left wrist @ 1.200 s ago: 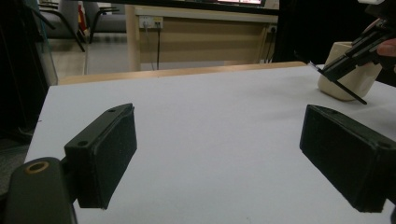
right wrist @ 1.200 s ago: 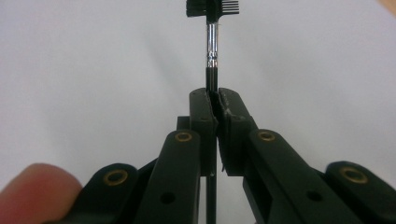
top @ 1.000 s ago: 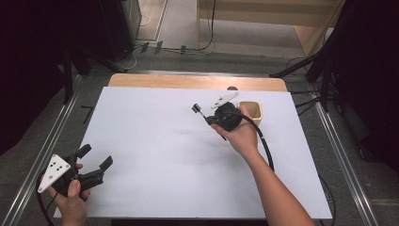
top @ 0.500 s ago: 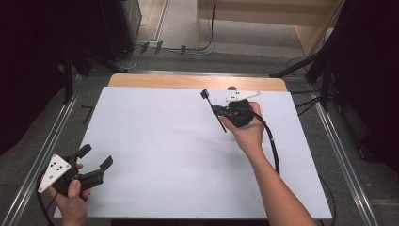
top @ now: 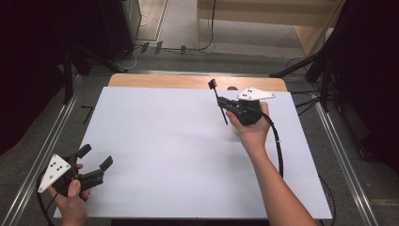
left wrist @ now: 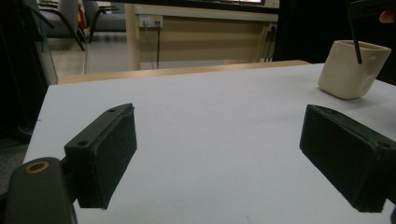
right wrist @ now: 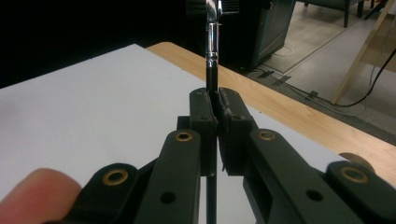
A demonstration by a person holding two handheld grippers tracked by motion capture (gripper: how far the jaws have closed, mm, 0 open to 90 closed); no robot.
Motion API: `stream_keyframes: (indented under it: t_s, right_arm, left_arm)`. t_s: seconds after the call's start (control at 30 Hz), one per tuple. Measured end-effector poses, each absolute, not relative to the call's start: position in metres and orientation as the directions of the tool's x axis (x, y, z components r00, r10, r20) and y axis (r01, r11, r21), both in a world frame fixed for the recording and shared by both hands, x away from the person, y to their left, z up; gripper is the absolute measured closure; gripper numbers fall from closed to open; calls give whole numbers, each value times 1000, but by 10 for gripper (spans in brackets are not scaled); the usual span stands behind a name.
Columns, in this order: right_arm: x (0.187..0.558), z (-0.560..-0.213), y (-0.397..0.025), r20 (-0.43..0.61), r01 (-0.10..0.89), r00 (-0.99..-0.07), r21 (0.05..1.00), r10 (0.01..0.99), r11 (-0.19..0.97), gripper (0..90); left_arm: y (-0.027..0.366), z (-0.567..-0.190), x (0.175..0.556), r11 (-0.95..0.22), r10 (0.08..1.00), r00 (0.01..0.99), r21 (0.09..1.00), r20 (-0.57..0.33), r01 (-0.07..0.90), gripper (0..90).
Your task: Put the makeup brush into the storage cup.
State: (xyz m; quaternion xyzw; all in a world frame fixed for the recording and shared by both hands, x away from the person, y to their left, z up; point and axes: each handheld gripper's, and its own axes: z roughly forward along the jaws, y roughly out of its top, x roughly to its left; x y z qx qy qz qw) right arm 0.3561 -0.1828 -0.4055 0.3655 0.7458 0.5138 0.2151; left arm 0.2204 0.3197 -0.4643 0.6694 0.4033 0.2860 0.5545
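My right gripper (top: 221, 101) (right wrist: 213, 100) is shut on a thin black stick-like tool (top: 214, 89) (right wrist: 212, 46) with a silver collar and a small dark head. The tool stands nearly upright at the far right of the white table top (top: 179, 141). In the left gripper view its lower tip (left wrist: 357, 49) hangs just over a cream cup (left wrist: 352, 67). My left gripper (top: 96, 157) (left wrist: 219, 140) is open at the table's near left corner, with nothing between its pads.
A wooden strip (top: 188, 81) runs along the table's far edge, with a small round brown spot (top: 231, 88) on it. Metal rails (top: 339, 155) flank both sides. The right gripper's cable (top: 278, 146) trails along the forearm.
The right hand has shifted right and slightly away, over where the cup stood, swinging the tool more upright with its head higher. The left gripper has not moved.
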Motion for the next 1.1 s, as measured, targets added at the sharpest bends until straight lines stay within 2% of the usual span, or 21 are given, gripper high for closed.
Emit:
stream_keyframes:
  t_s: [0.83,1.1]
  right_arm:
    - [357,-392,-199,65,266,-618,955,783,130,874]
    - [357,-388,-205,39,211,-597,971,801,110,874]
  left_arm:
    - [319,-465,220,-62,856,513,973,-63,224,113]
    - [319,-465,221,-59,857,511,973,-66,225,113]
